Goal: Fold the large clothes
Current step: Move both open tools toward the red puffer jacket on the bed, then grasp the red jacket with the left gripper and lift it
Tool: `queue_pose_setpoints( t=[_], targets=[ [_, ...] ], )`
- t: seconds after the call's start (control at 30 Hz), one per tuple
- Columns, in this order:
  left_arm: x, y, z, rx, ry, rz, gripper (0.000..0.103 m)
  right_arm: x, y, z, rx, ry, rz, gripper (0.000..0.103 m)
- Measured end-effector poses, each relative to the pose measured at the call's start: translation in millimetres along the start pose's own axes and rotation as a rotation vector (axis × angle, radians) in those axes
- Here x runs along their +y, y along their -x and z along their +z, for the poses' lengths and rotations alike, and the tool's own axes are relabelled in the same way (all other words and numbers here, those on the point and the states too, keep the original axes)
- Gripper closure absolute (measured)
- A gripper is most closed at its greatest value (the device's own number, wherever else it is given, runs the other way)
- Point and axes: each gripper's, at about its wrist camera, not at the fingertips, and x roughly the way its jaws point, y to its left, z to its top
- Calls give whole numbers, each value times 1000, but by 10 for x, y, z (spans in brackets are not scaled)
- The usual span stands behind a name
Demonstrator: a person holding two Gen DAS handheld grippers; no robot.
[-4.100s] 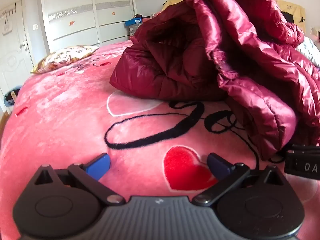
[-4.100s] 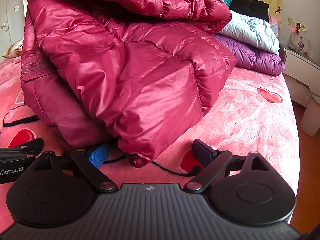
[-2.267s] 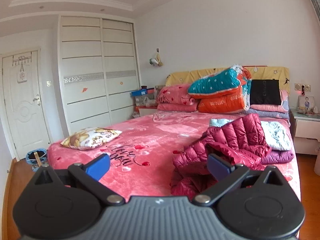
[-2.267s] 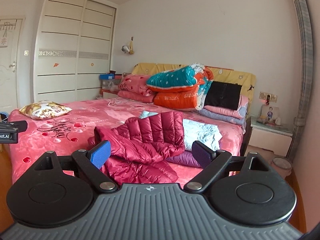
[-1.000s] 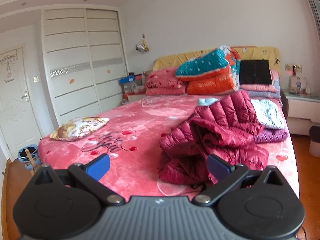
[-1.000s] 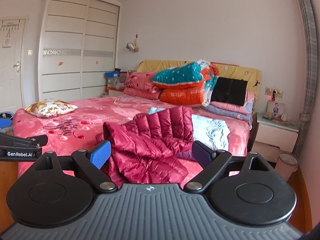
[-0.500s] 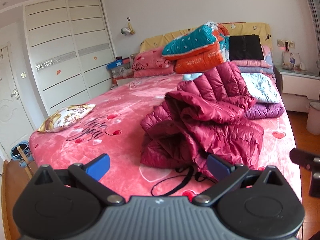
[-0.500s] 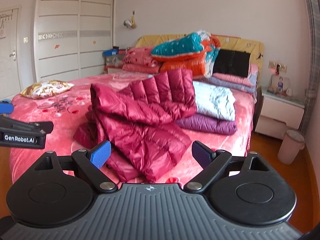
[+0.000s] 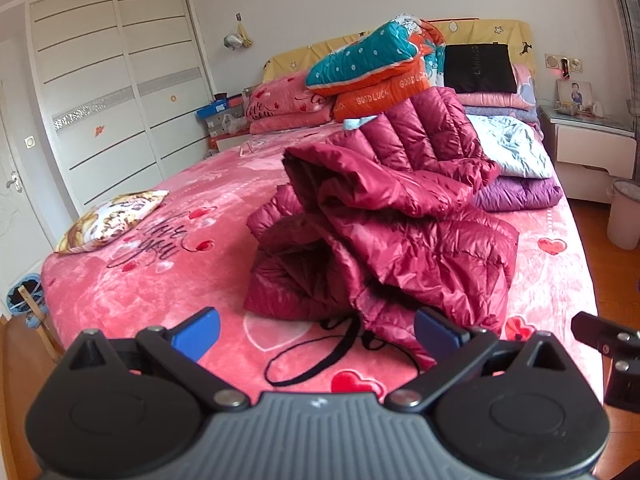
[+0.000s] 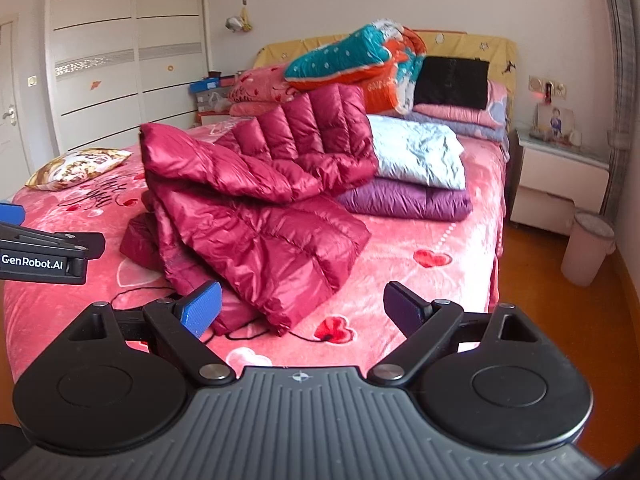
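The bed [image 9: 120,292], under its pink heart-printed blanket, fills more of both views than it did half a second ago, and far more than two seconds back, when the whole room showed. On the blanket near the foot edge lies the crimson down jacket [image 9: 392,224], loosely bunched, one quilted panel propped upright at the back and a broad flap spread toward the right side; its heap looks the same in shape as before, only larger and nearer. Behind it, just touching, rests a folded stack of a pale blue jacket [image 10: 416,152] over a purple one [image 10: 404,200]. The left tool [image 9: 316,330] hangs spread and empty before the jacket's near hem. The right tool [image 10: 302,304] is likewise spread, holding nothing.
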Motion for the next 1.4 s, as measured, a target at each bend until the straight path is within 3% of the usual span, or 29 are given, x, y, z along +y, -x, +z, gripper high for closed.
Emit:
queue_pose_setpoints(
  t=[0.2, 0.47, 0.63, 1.0, 1.13, 1.2, 1.27, 1.4],
  targets=[
    [-112, -167, -33, -2, 4, -36, 1, -117, -201, -141, 2, -15, -4, 0],
    [-189, -422, 30, -75, 25, -120, 1, -300, -500, -368, 54, -92, 14, 0],
    [-154, -683, 118, -140, 34, -119, 1, -359, -656, -467, 79, -98, 33, 0],
    [12, -1398, 158, -76, 249, -194, 4, -431, -790, -550, 97, -87, 53, 0],
    [20, -1570, 179, -52, 277, -183, 20, -461, -832, -568, 107, -92, 61, 0],
    [31, -1620, 186, -37, 297, -194, 35, -474, -855, -573, 112, -94, 65, 0],
    [52, -1652, 192, -21, 325, -227, 63, -482, -878, -577, 117, -96, 67, 0],
    [46, -1607, 204, -14, 323, -229, 81, -486, -922, -584, 137, -107, 70, 0]
  ],
)
